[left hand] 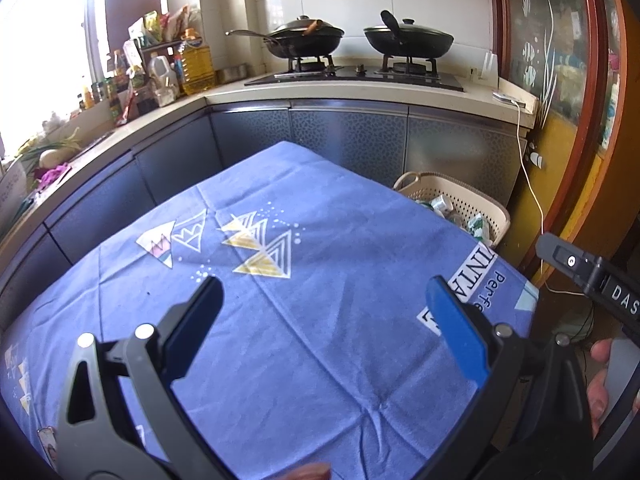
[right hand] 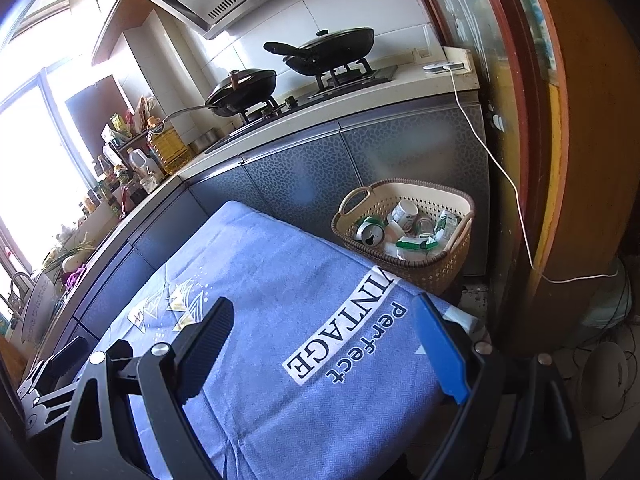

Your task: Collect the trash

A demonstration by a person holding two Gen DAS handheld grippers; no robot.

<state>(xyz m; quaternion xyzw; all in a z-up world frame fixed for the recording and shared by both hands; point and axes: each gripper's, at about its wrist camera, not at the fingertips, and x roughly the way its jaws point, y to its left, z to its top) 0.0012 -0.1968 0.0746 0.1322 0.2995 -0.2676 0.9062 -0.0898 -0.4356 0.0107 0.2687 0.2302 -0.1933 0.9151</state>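
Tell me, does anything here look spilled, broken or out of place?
Nothing stands out. The blue tablecloth is bare and only lightly creased. The trash, cans and cartons, sits inside the basket beside the table. Both pans sit covered on the stove. Both grippers are open and empty.

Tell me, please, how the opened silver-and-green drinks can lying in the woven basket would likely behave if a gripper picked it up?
The silver-and-green drinks can is opened, so it is probably empty and light. Its thin metal wall would likely dent under a firm squeeze. Round and lying on its side in the beige woven basket, it may roll or slip between flat fingers.
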